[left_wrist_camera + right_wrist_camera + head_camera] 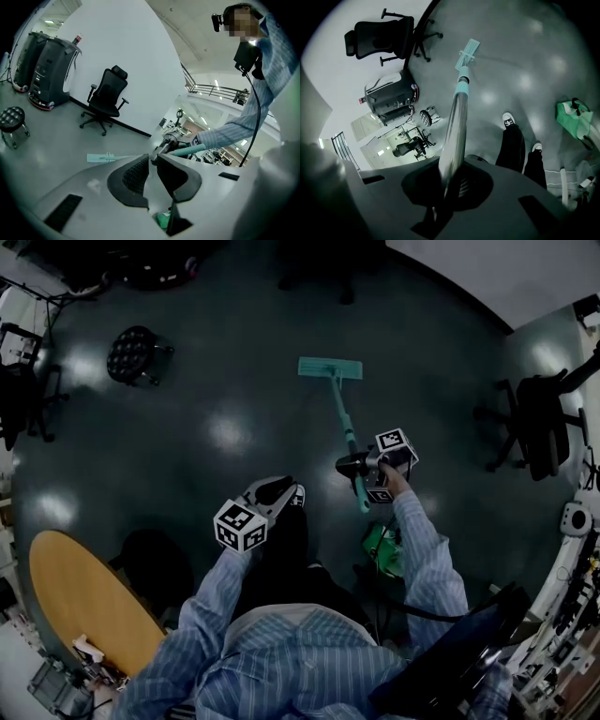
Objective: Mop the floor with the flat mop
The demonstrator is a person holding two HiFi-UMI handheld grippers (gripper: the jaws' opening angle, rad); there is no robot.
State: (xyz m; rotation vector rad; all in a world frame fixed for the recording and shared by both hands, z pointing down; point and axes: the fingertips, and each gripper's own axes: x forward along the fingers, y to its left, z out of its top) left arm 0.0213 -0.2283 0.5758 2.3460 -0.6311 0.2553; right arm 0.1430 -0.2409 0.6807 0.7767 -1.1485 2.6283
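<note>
Mop [330,368] rests with its flat teal head on the dark floor [216,456], far from me and a little right of middle. Its handle [343,418] slants back toward me into my right gripper [356,466]. My right arm reaches forward in its striped sleeve, and the fingers [471,185] there are clenched on the upper part of the handle. In the right gripper view the grey shaft runs straight out from between them down to the mop's head.

My left gripper [277,486] sits nearer to me and to the left, close to the right one but apart from the handle, with the arm bent. Its fingers [133,173] are closed tip to tip and hold nothing.

Around me I count one green bag [384,549] on the floor at the near right, just beside the handle's near end. One round black stool [131,352] stands far left, one black office chair [539,423] at the right, and one oval wooden tabletop [80,601] at the near left. My two shoes [508,120] stand on the floor beside the bag. That makes one mop and two grippers.
</note>
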